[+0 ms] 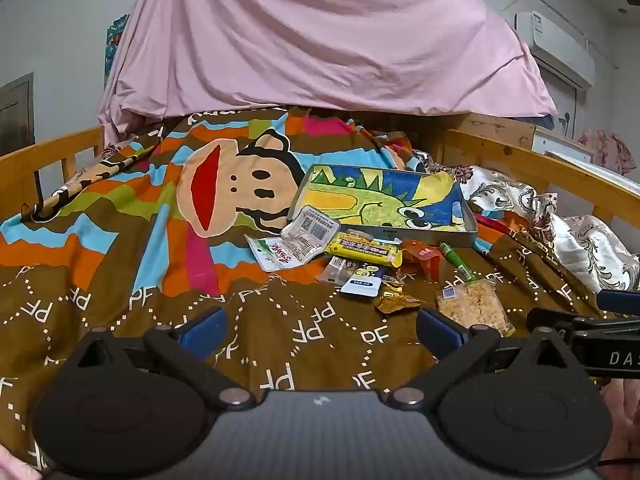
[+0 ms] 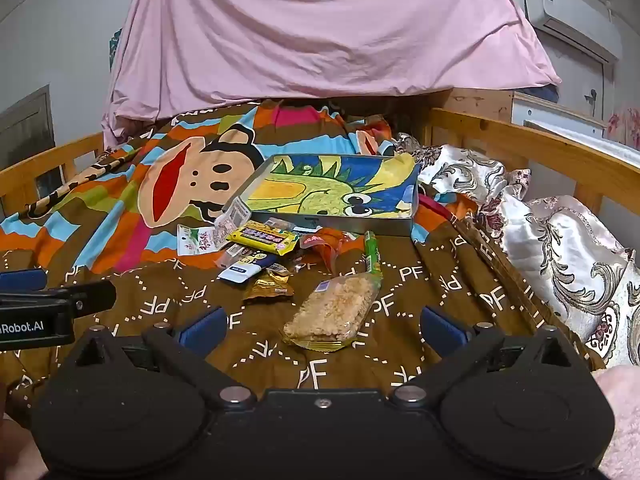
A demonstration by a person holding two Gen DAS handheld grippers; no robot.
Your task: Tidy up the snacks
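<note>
A metal tray (image 1: 471,229) (image 2: 412,216) with a cartoon dinosaur lining lies on the bed. In front of it several snack packets are heaped: a yellow bar (image 1: 362,248) (image 2: 262,237), a white pouch (image 1: 280,254) (image 2: 196,240), an orange packet (image 1: 424,258) (image 2: 326,246), a green stick (image 1: 458,260) (image 2: 373,256), a gold wrapper (image 1: 396,302) (image 2: 269,285) and a clear bag of crumbly cake (image 1: 472,307) (image 2: 334,314). My left gripper (image 1: 320,330) hangs open above bare blanket. My right gripper (image 2: 322,326) is open, with the cake bag lying just ahead between its spread fingers, untouched.
A brown patterned blanket with a monkey face (image 1: 224,188) (image 2: 180,184) covers the bed. Wooden rails (image 1: 540,162) (image 2: 532,148) run along both sides. A pink sheet (image 1: 320,40) hangs at the back. Floral pillows (image 2: 560,240) lie on the right.
</note>
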